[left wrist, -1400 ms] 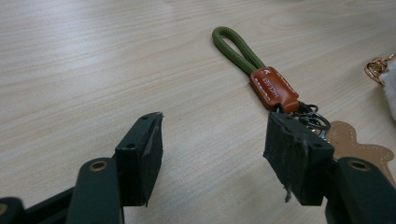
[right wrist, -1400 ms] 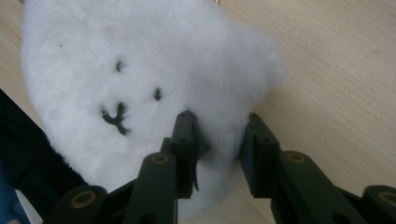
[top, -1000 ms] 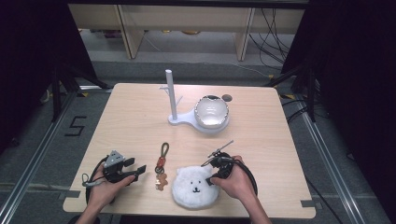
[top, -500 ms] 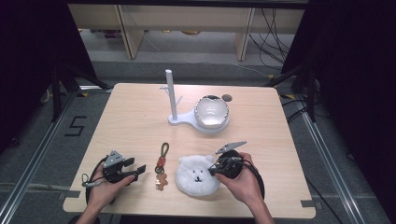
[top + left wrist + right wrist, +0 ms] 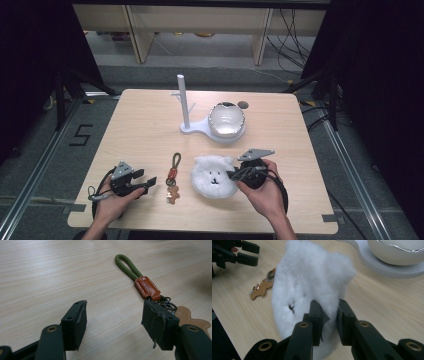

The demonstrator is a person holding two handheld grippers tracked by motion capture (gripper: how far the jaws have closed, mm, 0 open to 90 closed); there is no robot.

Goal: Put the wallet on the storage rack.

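Fingers of the right gripper (image 5: pixel 329 315) clenched on white plush bear face (image 5: pixel 214 175) | plush tipped up off worktop (image 5: pixel 145 125) since a second ago, lift begun | left gripper (image 5: pixel 115 320) fingers released beside keychain (image 5: pixel 145 287)

the high view is evenly lit from overhead, so the wooden table (image 5: pixel 150 130) reads bright while the surroundings at 9 and 3 o'clock sink into near black. shadows on it are short and soft. the silver bowl (image 5: pixel 226 119) carries a pale glare. in the left gripper view the near jaws are sharp, with the wood at 12 o'clock soft. in the right gripper view the white plush (image 5: pixel 312 280) is slightly blown out and hazy.
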